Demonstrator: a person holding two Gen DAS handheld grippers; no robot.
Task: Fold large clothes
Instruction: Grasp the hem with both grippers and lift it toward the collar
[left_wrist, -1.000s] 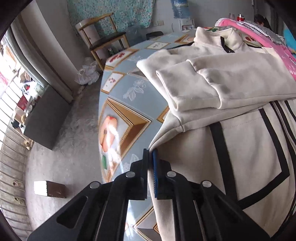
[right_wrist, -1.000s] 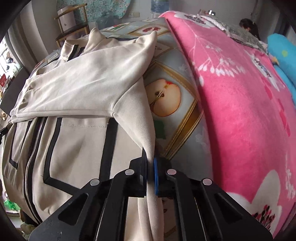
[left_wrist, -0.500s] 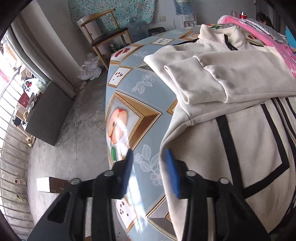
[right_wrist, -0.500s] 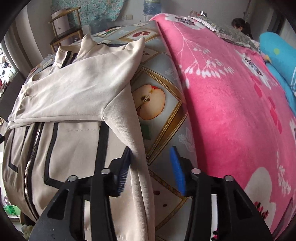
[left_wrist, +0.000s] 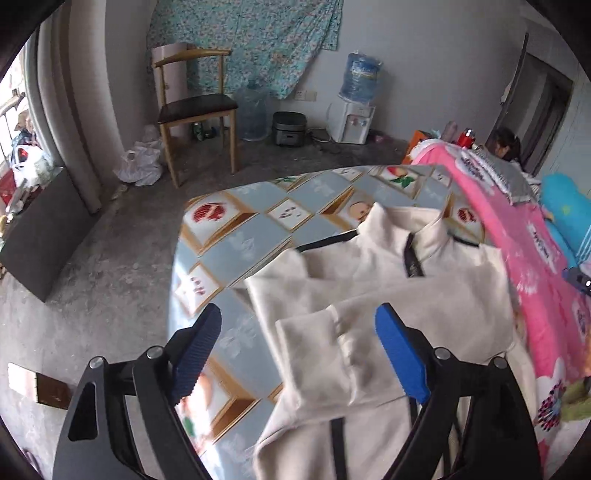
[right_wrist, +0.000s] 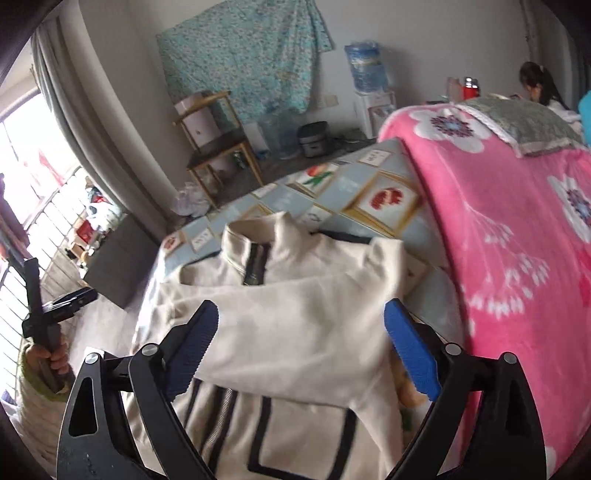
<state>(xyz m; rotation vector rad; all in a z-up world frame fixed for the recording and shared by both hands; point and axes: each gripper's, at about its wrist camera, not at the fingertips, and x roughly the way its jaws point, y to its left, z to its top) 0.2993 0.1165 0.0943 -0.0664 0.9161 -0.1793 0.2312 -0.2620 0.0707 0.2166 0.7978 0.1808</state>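
Your left gripper (left_wrist: 297, 354) hangs above the cream jacket (left_wrist: 388, 317), jaws opening and gripping nothing; the folded sleeve cuff (left_wrist: 310, 343) lies below the gap, untouched. Your right gripper (right_wrist: 301, 356) is likewise spreading wide and empty over the jacket (right_wrist: 295, 332), which lies on the table (left_wrist: 236, 236) with its sleeves crossed over the chest and its collar toward the far edge.

Only the right view shows your left hand (right_wrist: 48, 358) gripping the handle of its tool beside the table, with window bars (right_wrist: 48, 229) behind it. Only the left view shows the bare floor (left_wrist: 110, 258) off the table's left edge and a small wooden block (left_wrist: 40, 384) lying there.

The jacket's right shoulder sits just beside the pink blanket (right_wrist: 517, 240), leaving a narrow strip of tablecloth between; the far end of the table is uncovered. A chair (left_wrist: 195, 107), water dispenser (left_wrist: 356, 110) and a seated person (right_wrist: 539, 88) stand well apart. Writing on the water bottle is too blurred to read.
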